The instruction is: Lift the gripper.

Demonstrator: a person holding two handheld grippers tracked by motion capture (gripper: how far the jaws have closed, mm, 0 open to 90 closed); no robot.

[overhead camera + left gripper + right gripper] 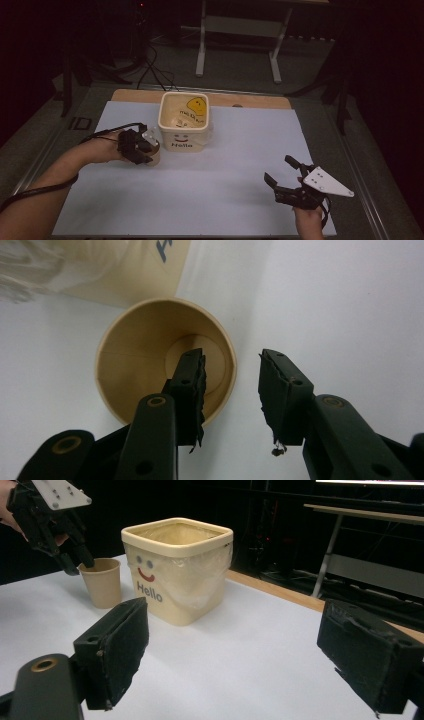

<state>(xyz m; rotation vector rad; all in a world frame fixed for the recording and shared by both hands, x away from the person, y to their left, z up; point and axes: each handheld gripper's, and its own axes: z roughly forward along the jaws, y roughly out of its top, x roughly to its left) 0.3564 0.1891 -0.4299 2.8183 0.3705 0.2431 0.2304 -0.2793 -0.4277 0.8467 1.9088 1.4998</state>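
Your left gripper (142, 146) sits over the paper cup (154, 154) at the left of the white table (240, 150), its jaws parted and straddling the cup's wall: in the left gripper view one jaw reaches down inside the cup (165, 360) and the other hangs outside the rim, above the table. Nothing is pinched yet. The cup stands upright, just beside the cream bin (183, 121) marked "Hello", which wears a thin plastic liner (you can see it bunched along the near wall in the right gripper view).

Here is where it could slip. A thin paper wall gives way easily, so a hard squeeze would probably crease it or buckle the rim. The cup looks light and empty, so a sideways nudge from the inner jaw could tip it or shove it against the bin. Close gently and lift straight up.

Over at the right, your right gripper (280, 177) is held near the table's front edge, jaws spread wide and empty, well apart from cup and bin.
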